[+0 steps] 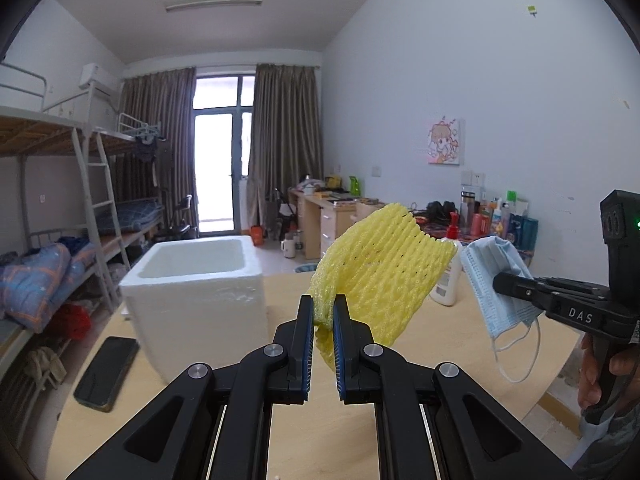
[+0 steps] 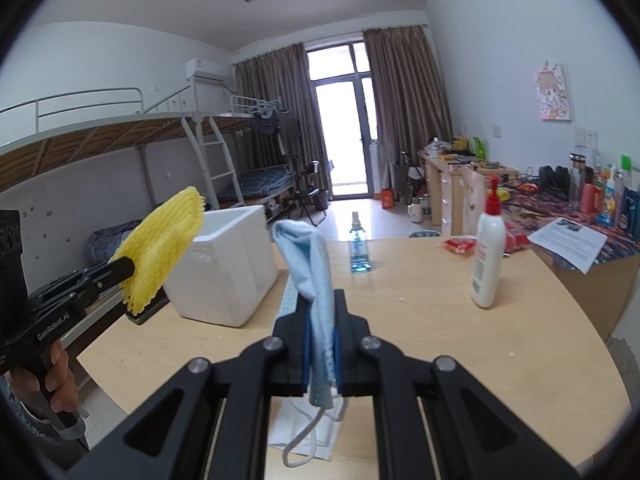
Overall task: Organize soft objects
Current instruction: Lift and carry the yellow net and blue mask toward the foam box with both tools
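My left gripper [image 1: 322, 308] is shut on a yellow foam fruit net [image 1: 384, 272] and holds it above the wooden table; the net also shows in the right wrist view [image 2: 162, 248], to the left of the box. My right gripper [image 2: 321, 304] is shut on a light blue face mask [image 2: 316, 272] whose ear loops hang down; the mask also shows in the left wrist view [image 1: 498, 288]. An open white foam box [image 1: 196, 280] stands on the table to the left, also seen in the right wrist view [image 2: 224, 268]. Both grippers are raised, to the right of the box.
A black phone [image 1: 106, 372] lies left of the box. A white lotion bottle [image 2: 489, 252], a blue spray bottle [image 2: 358, 246] and a red packet [image 2: 460, 246] are on the table [image 2: 440, 320]. White paper [image 2: 304, 428] lies under my right gripper. Bunk beds stand left.
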`<state>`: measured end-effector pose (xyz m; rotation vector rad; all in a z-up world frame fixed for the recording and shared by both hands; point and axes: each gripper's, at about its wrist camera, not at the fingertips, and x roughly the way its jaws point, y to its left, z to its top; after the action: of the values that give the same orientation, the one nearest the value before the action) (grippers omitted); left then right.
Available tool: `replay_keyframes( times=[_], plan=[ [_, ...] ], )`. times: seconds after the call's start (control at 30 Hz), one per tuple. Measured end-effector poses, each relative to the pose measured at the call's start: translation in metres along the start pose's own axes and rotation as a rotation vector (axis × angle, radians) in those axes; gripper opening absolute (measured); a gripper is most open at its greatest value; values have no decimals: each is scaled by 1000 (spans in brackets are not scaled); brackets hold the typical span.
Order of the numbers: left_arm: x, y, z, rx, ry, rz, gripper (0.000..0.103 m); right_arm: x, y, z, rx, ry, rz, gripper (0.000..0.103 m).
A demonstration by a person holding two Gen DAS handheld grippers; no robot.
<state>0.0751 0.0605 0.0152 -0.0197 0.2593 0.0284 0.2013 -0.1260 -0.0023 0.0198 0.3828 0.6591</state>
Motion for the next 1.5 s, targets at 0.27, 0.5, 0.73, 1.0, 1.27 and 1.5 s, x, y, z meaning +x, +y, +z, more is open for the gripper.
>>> replay_keyframes(
  times=[0.27,0.5,0.73,1.0,1.27,1.5],
  plan=[
    [-21,14,-2,-8,-10,86,10,12,28,1,-36,5,85,11],
    [-37,27,-7,-28,-15,147,10,21,56,2,-74,8,153,11],
    [-48,40,-12,-46,-15,213,10,28,83,0,-115,20,217,11],
    [-58,52,-20,-59,-10,258,10,39,101,-3,-135,41,273,11],
    [-65,66,-22,-85,-15,286,10,46,117,-3,-157,50,297,11],
    [-62,72,-20,-102,-11,286,10,53,123,-4,-169,69,295,11]
  ],
)
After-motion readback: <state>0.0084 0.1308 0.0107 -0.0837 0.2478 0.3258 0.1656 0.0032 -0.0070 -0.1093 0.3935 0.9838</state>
